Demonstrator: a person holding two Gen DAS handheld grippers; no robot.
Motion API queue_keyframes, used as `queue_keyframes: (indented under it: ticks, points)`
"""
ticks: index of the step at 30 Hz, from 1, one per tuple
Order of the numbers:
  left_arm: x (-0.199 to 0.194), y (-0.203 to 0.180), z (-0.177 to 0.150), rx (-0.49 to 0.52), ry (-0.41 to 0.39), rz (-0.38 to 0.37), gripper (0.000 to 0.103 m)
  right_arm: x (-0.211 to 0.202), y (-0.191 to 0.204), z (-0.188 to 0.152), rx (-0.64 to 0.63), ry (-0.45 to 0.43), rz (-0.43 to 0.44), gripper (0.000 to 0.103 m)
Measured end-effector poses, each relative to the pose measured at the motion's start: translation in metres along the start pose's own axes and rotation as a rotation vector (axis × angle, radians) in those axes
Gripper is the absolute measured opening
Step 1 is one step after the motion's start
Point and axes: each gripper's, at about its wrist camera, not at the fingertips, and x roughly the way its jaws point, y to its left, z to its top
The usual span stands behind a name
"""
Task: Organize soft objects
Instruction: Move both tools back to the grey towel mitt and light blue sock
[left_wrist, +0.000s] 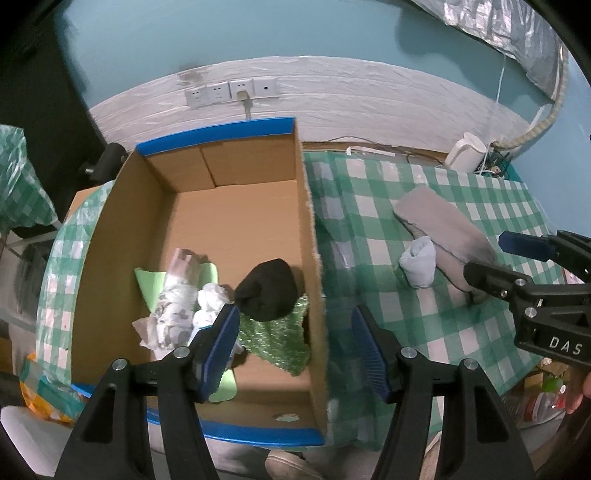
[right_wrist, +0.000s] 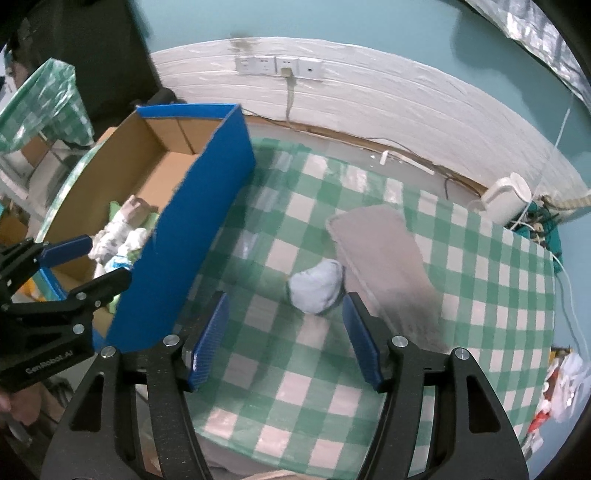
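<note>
1. Left wrist view: the cardboard box (left_wrist: 236, 236) already holds a black bundle (left_wrist: 267, 290) and pale cloths (left_wrist: 181, 314); the left gripper (left_wrist: 295, 345) hangs over its wall, jaws apart, empty.
2. Right wrist view: the right gripper (right_wrist: 284, 338), jaws wide and empty, hovers near the light-blue sock roll (right_wrist: 316, 286) on the counter (right_wrist: 295, 387), beside a grey cloth (right_wrist: 384, 254); both remain to box.

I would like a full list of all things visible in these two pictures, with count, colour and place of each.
cardboard box: one, brown with blue outside, left on the table
black bundle: one, black, inside the box
white patterned cloths: several, white-grey, inside the box
green cloths: two, green, inside the box
light blue sock ball: one, pale blue, on the tablecloth
grey cloth: one, grey, flat beside the sock ball
tablecloth: one, green-white check
kettle: one, white, far right corner
wall sockets: one row, white
left gripper: open, over the box wall
right gripper: open, above the sock ball
</note>
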Motion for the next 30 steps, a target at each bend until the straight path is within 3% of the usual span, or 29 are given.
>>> queue_keyframes:
  ticks: [23, 26, 30]
  points:
    - [0.015, -0.051, 0.004, 0.093, 0.021, 0.015, 0.069, 0.007, -0.078, -0.012, 0.098, 0.017, -0.043, 0.066]
    - [0.019, -0.059, 0.006, 0.108, 0.015, 0.036, 0.076, 0.011, -0.089, -0.014, 0.106, 0.021, -0.045, 0.066]
    - [0.022, -0.069, 0.008, 0.131, 0.013, 0.035, 0.076, 0.019, -0.099, -0.017, 0.119, 0.027, -0.041, 0.066]
